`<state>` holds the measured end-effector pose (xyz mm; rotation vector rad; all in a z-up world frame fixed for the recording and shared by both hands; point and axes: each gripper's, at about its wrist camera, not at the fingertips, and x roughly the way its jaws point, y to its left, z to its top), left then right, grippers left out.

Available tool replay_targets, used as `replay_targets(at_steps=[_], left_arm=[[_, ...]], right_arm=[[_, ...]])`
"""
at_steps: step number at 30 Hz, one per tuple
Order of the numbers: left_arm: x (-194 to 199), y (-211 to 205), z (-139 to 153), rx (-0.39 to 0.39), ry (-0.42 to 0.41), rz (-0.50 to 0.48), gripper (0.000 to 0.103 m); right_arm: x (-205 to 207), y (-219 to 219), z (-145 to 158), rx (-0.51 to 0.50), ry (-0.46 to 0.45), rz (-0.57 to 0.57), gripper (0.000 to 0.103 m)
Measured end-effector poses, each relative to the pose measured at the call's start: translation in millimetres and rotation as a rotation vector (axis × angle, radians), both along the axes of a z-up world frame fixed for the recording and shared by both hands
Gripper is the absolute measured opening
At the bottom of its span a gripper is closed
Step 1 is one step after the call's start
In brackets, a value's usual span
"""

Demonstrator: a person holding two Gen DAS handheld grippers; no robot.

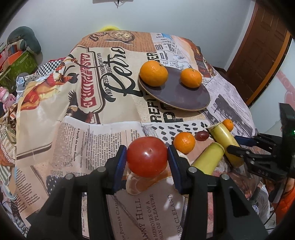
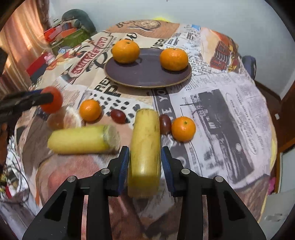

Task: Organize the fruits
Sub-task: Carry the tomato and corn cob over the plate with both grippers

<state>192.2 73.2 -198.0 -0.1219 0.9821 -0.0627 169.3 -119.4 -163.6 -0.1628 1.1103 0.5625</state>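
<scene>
- Pale, plain wall [image 1: 166, 14] behind the far side of the table [image 1: 114, 114].
- Table covered in cloth with newspaper and poster prints; cloth hangs over the edges.
- Brown wooden door [image 1: 265, 48] at far right, dark baseboard beneath.
- Far left: heap of clutter [image 2: 62, 35], a green box, red packets, a grey-green cushion [image 1: 27, 38].
- Peach curtain [image 2: 20, 37] at far left, lit warm from behind.
- Pink toy [image 1: 6, 97] at left edge.

two oranges [image 2: 126, 51] sit on purple plate [image 2: 147, 77].
</scene>
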Motion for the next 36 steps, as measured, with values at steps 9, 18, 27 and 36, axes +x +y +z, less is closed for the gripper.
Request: replay_targets(at_steps=[9,18,27,36], left_arm=[[2,-2,1,-0.002,-0.003,-0.007,0.045],[8,-9,16,0.004,-0.042,-0.023,0.045],[28,-20,32,-0.003,-0.085,-0.031,0.045],[60,-28,38,0.009,-0.101,-0.055,0.045]], right_arm=[[-1,-4,1,0.03,-0.008,-0.036,0.034],[-1,-10,32,0.074,-0.091,-0.075,0.034],[16,-9,59,0.122,-0.17,-0.127,0.034],[40,-1,70,0.142,-0.214,-0.133,0.034]])
